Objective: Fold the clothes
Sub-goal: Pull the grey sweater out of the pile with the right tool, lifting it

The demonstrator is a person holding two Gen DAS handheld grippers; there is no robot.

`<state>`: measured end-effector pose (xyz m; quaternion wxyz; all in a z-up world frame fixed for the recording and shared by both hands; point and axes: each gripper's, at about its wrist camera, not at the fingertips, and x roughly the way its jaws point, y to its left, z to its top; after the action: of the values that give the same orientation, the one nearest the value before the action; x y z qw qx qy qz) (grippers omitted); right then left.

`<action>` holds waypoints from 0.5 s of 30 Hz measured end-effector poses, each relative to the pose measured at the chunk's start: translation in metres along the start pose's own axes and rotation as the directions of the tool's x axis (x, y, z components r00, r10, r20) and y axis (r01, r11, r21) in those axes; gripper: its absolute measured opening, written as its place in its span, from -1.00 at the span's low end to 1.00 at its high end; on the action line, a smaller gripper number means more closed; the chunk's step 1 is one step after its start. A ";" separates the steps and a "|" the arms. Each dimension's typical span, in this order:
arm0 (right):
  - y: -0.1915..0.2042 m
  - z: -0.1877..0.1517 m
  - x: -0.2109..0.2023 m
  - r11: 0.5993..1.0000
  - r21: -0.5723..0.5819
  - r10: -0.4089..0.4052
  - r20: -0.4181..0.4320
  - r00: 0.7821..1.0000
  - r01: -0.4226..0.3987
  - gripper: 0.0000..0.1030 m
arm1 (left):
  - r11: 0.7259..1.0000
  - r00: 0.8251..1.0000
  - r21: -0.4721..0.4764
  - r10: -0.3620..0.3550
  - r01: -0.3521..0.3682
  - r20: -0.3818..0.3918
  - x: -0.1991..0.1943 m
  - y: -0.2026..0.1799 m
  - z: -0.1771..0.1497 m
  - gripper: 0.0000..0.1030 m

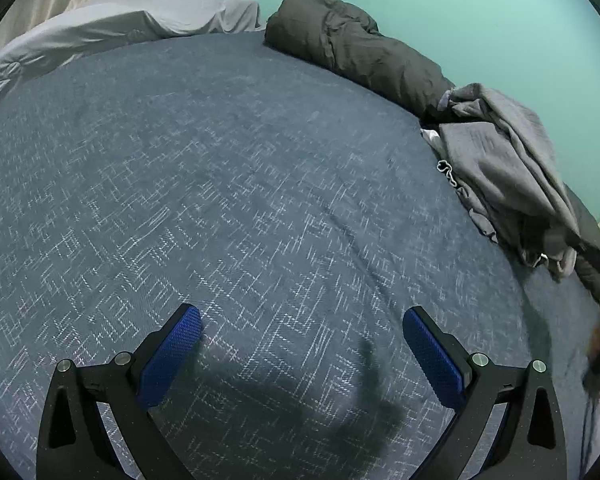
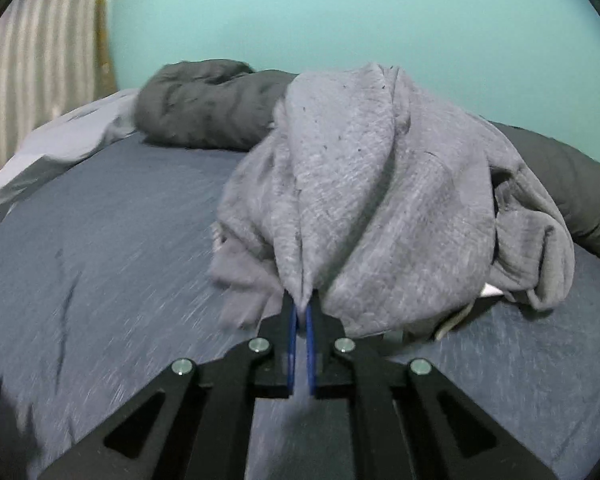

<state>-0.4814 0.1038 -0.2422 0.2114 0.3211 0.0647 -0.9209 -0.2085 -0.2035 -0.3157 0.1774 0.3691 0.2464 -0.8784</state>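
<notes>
A crumpled grey sweatshirt [image 2: 380, 200] lies in a heap on the blue bed cover [image 2: 120, 240]. My right gripper [image 2: 302, 312] is shut on a fold of its near edge, and the cloth drapes over the fingertips. In the left wrist view the same grey sweatshirt [image 1: 508, 176] lies at the right side of the bed. My left gripper [image 1: 300, 320] is open and empty, just above the bare blue cover [image 1: 220, 180], well left of the heap.
A rolled dark grey duvet [image 1: 352, 48] lies along the teal wall [image 1: 460, 8] behind the heap. A light grey pillow [image 1: 120, 28] sits at the far left by a curtain. The duvet also shows in the right wrist view [image 2: 204, 108].
</notes>
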 end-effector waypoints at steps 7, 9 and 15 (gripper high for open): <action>0.027 -0.089 -0.082 0.991 0.030 0.132 -0.093 0.987 -0.129 -0.94 | 1.000 1.000 -0.015 -0.022 0.022 -0.003 -0.006 0.003 0.000 1.00; 0.036 -0.123 -0.104 0.985 0.061 0.167 -0.140 0.976 -0.160 -0.94 | 1.000 1.000 -0.008 -0.029 0.029 -0.004 -0.008 0.001 -0.002 1.00; 0.018 -0.163 -0.140 0.972 0.199 0.157 -0.173 0.972 -0.122 -0.91 | 0.999 0.999 0.021 -0.038 0.038 -0.004 -0.011 -0.007 -0.007 1.00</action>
<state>-0.2831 0.1774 -0.2835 0.2378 0.4288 -0.0251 -0.8712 -0.2009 -0.1924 -0.3092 0.1562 0.3676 0.2443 -0.8836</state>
